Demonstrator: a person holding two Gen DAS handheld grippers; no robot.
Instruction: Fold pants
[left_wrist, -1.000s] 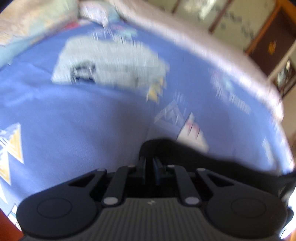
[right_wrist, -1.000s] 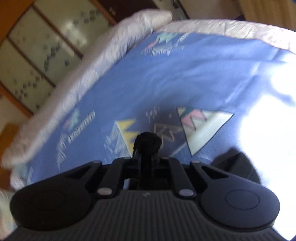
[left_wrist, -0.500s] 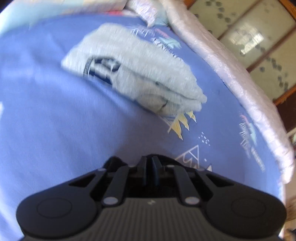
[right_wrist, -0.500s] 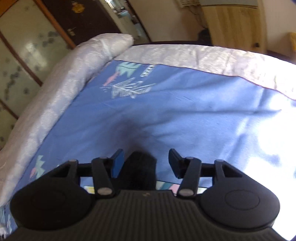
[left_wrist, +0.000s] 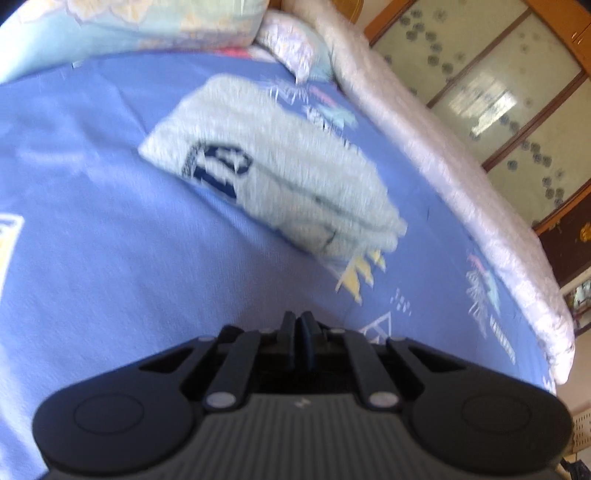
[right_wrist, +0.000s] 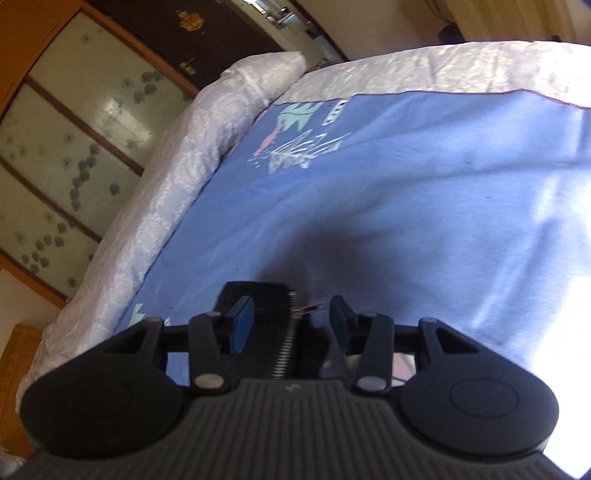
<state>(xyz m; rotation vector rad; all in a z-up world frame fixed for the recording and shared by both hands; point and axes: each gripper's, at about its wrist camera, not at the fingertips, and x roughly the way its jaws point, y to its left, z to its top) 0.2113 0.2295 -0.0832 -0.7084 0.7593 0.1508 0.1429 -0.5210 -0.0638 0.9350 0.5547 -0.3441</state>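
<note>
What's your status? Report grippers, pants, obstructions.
Left gripper shut, nothing seen in it. Right gripper open, black pants between its fingers. Folded grey garment ahead on blue sheet, not touched.

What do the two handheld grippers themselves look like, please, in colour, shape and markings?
Both are matte black. The left gripper and the right gripper each have a ribbed grey-black body, two round side lobes, silver pivot pins and linkage arms. The fingers carry blue pads. No cables or sleeves show.

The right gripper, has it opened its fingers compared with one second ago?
Yes. The right gripper was shut on black fabric; now its fingers stand apart, with the zippered black pants lying loose between them on the blue bedsheet.
</note>
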